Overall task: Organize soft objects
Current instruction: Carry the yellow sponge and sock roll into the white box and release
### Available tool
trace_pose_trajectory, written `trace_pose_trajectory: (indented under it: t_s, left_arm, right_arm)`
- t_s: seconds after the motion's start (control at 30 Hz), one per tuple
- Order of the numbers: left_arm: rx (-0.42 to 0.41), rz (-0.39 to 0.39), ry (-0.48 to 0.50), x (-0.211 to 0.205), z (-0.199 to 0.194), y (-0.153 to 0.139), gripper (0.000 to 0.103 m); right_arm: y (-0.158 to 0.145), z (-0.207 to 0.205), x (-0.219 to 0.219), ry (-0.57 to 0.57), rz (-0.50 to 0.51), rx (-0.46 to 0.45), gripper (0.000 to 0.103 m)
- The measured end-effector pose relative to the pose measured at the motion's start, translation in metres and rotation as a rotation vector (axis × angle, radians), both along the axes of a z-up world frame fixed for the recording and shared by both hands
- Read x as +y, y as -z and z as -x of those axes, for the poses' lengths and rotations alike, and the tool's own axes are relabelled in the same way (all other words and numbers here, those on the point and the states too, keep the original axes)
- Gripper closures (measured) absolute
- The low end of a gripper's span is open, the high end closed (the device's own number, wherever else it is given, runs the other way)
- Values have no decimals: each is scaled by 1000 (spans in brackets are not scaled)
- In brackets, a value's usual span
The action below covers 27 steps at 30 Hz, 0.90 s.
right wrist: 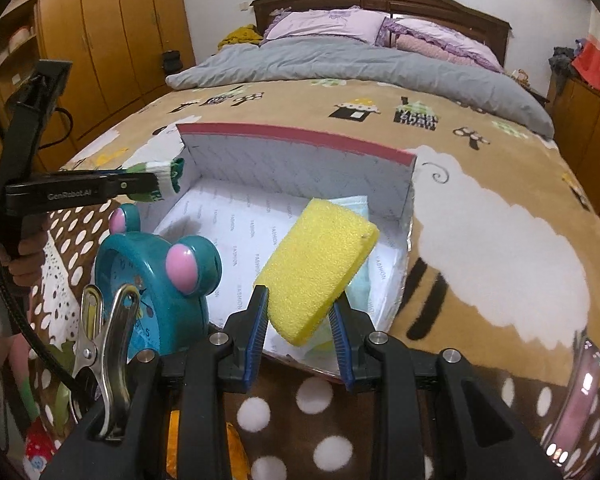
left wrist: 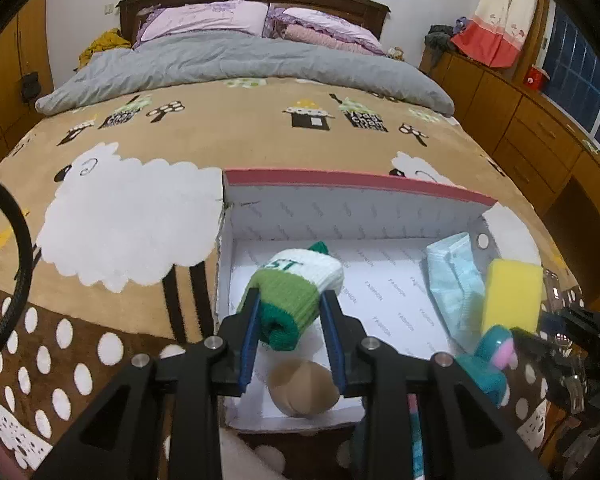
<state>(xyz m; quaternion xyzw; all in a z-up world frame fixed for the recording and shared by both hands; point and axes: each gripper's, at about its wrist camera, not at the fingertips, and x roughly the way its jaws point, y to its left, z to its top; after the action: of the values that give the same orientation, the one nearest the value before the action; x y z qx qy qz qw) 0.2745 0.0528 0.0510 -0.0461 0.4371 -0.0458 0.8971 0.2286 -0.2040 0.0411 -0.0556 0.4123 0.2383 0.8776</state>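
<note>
The left gripper (left wrist: 290,312) is clenched on a rolled knitted sock (left wrist: 296,296), green and white with a dark green cuff, its blue pads pressing on both sides of the roll. It holds the sock over the open white box (left wrist: 340,216) that lies on the bed's brown sheep-patterned blanket (left wrist: 140,152). Just below the sock, between the jaws and nearer the camera, a tan ball of stocking (left wrist: 304,390) rests on the box floor by the near edge. Ahead and to the right of this gripper, a pale blue face mask (left wrist: 452,280) lies against the box's right wall.

The right gripper (right wrist: 300,312) grasps a yellow sponge (right wrist: 316,268), which tilts up and away from the pads, over the near right part of the same box (right wrist: 292,152). Under the sponge a strip of the mask (right wrist: 356,204) shows. Immediately left of this gripper stands a teal frog-shaped alarm clock (right wrist: 160,280) with pink eyes, outside the box on the blanket, and a metal spring clip (right wrist: 108,344) sits closer still at the left. Farther left, the other gripper (right wrist: 156,186) reaches in from the side with the sock (right wrist: 168,178) at the box's left corner, a person's hand (right wrist: 26,256) on its handle. Beyond the box lie a grey duvet (right wrist: 340,64) and purple pillows (right wrist: 332,24) against the headboard.
</note>
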Motion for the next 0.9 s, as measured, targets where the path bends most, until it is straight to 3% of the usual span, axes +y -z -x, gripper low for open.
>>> trace_pose_trajectory:
  t_s: [0.67,0.9]
  left_arm:
    - [12,3,-26,2,-13,14,73]
    - [10,0,-41,4,-12,14,56]
  right_arm:
    - [26,-5,6,-16,21,45,71]
    - [28,-3,6,-7,23,39,69]
